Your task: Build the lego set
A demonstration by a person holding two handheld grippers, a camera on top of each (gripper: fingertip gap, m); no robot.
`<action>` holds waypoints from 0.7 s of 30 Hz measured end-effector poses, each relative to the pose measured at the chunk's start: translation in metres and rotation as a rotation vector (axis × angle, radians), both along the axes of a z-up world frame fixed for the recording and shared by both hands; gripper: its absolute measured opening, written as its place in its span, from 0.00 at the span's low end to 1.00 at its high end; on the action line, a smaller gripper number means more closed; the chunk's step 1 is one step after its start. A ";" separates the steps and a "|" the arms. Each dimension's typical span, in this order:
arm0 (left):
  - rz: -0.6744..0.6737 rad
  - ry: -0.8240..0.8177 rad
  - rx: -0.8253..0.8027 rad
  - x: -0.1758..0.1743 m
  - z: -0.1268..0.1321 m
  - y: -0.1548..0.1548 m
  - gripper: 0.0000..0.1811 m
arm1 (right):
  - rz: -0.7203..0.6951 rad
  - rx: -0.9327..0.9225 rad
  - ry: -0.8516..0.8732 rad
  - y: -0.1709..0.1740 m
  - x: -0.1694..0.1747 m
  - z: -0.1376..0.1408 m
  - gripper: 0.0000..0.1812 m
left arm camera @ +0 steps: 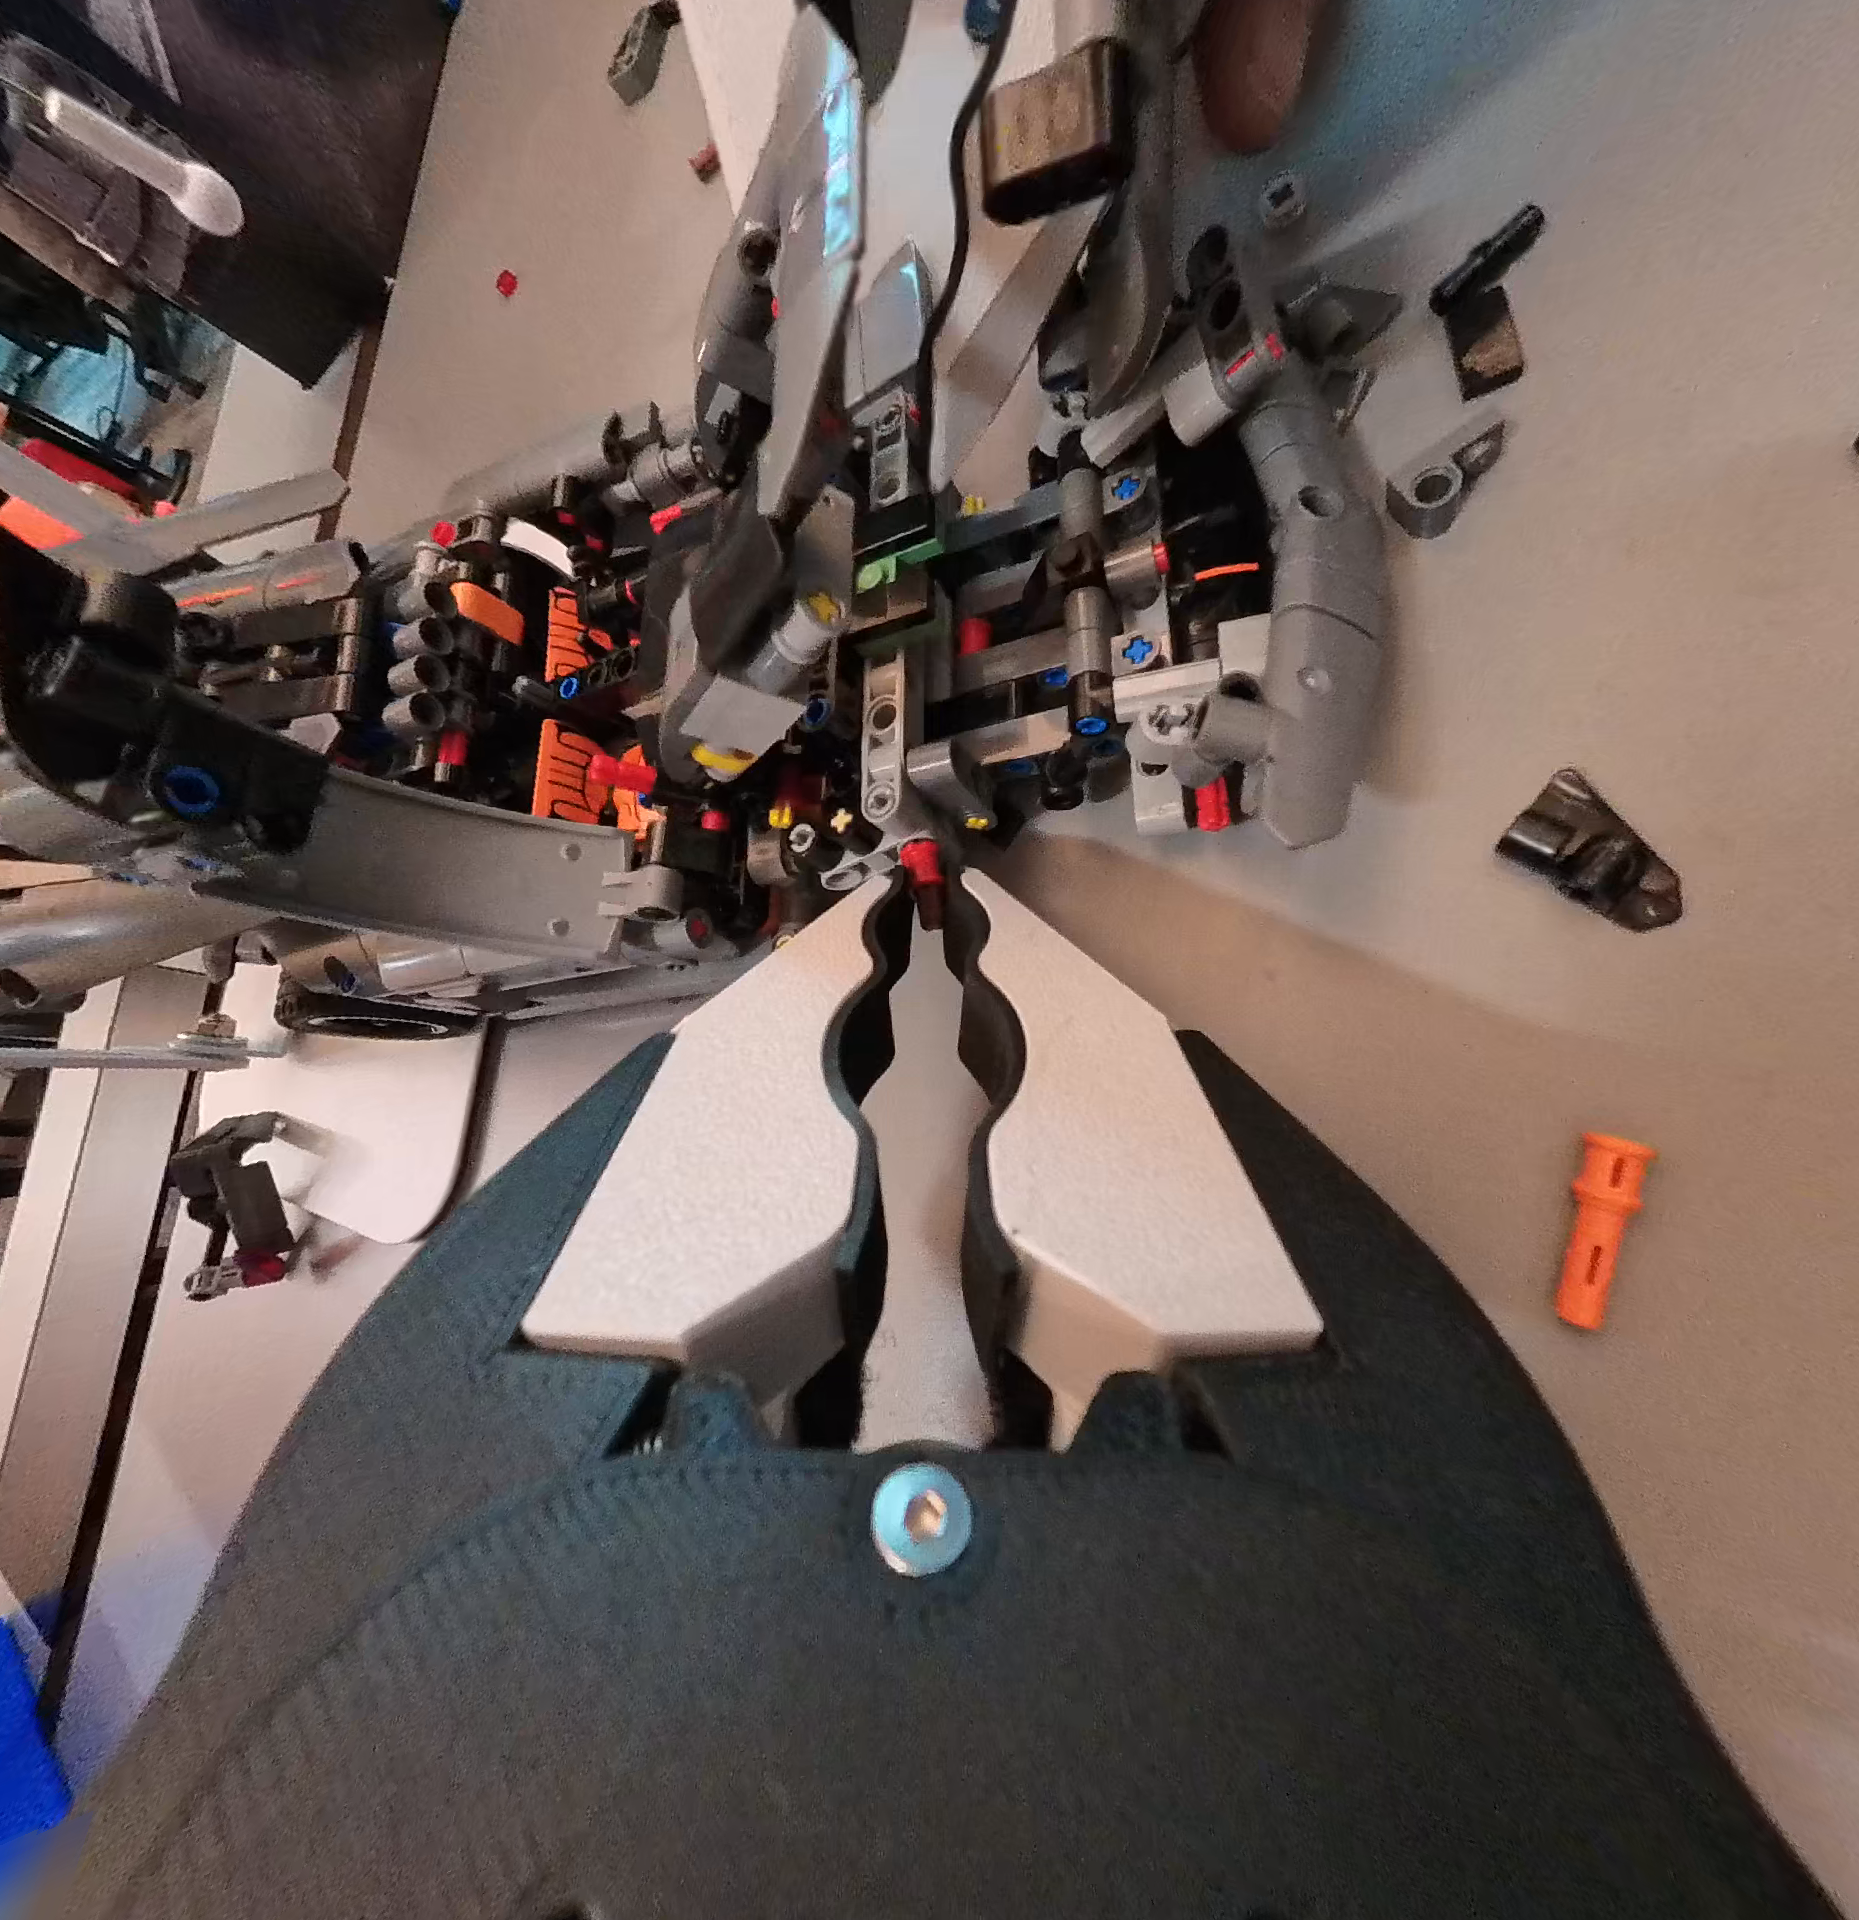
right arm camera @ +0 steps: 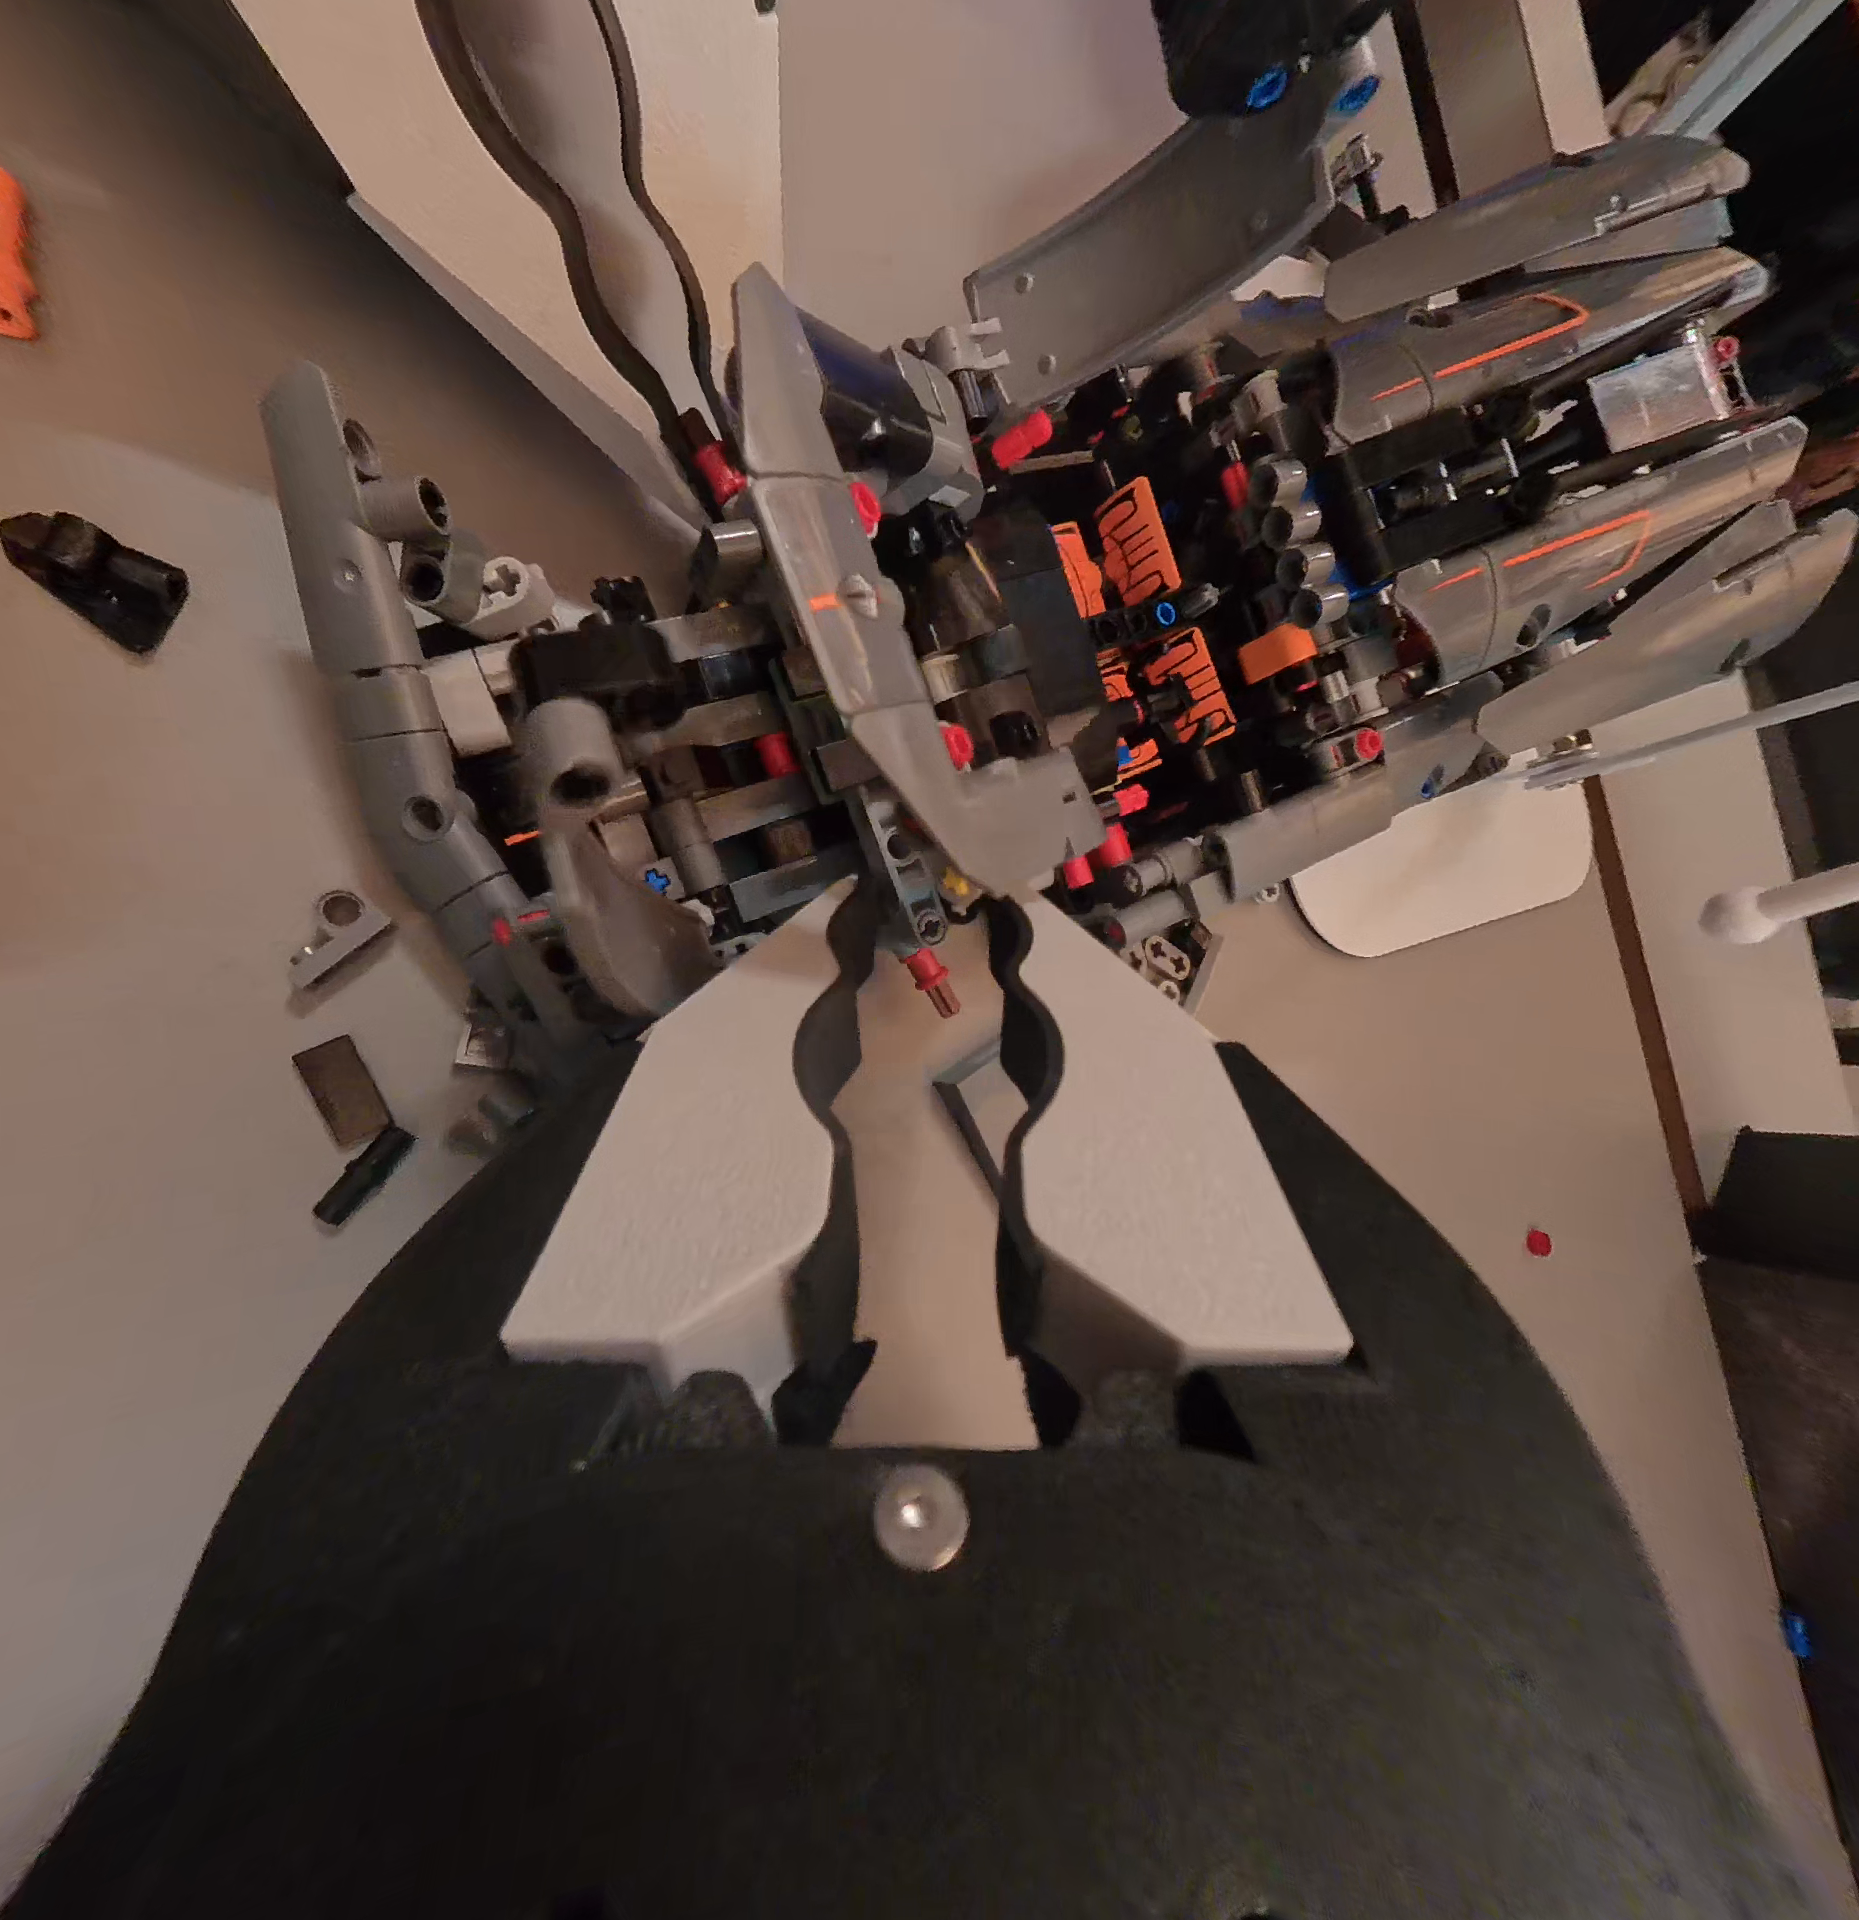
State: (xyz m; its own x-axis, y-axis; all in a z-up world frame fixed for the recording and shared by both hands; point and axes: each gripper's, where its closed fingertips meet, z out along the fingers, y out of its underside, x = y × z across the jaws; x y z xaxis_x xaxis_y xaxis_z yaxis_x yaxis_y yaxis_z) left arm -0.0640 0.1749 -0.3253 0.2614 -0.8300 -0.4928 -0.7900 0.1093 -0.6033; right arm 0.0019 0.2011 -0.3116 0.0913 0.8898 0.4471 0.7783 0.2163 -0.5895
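Note:
A large grey, black and orange lego car model (left arm camera: 1008, 623) lies on the white table (left arm camera: 1320, 1039) between both grippers. My left gripper (left arm camera: 925, 899) is shut on a red pin (left arm camera: 923, 868) that sticks out of the model's near edge, below a thin grey beam (left arm camera: 883, 738). In the right wrist view the model (right arm camera: 1008, 644) fills the middle. My right gripper (right arm camera: 930, 920) stands with its jaws apart on either side of a thin grey beam (right arm camera: 897, 883) that ends in a red pin (right arm camera: 935, 982). The left gripper's dark pads (right arm camera: 634, 260) reach in from the far side.
Loose parts lie on the table beside the model: an orange pin (left arm camera: 1602, 1231) (right arm camera: 0, 260), a black curved piece (left arm camera: 1590, 852) (right arm camera: 94, 577), a grey connector (left arm camera: 1444, 483) (right arm camera: 338, 935), a dark tile (right arm camera: 343, 1091) and a red stud (right arm camera: 1538, 1243). A person's finger (left arm camera: 1252, 73) shows at the top. About 8 cm separates my left fingertips from my right. My right tips are roughly 8 cm from the grey connector (right arm camera: 338, 935). Seen from the left wrist view (left arm camera: 1441, 455) as well.

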 end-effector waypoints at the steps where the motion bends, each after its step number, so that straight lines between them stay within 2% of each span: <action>1: 0.003 -0.009 0.006 0.000 0.002 0.000 0.01 | 0.002 -0.018 -0.005 0.001 0.000 0.000 0.12; 4: 0.018 -0.043 0.001 0.001 0.009 0.003 0.01 | -0.007 -0.056 -0.023 0.003 0.002 0.000 0.12; 9: 0.031 -0.094 -0.029 0.003 0.016 0.005 0.01 | 0.024 -0.003 -0.039 0.008 0.004 0.004 0.11; 21: 0.051 -0.087 -0.039 0.002 0.013 0.006 0.01 | -0.002 0.092 0.000 0.011 0.000 0.002 0.07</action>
State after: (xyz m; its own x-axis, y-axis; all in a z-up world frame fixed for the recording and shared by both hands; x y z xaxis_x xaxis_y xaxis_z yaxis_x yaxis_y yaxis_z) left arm -0.0619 0.1809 -0.3125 0.3444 -0.8325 -0.4339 -0.7383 0.0452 -0.6729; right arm 0.0023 0.2119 -0.3099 0.0933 0.8449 0.5268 0.7789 0.2676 -0.5672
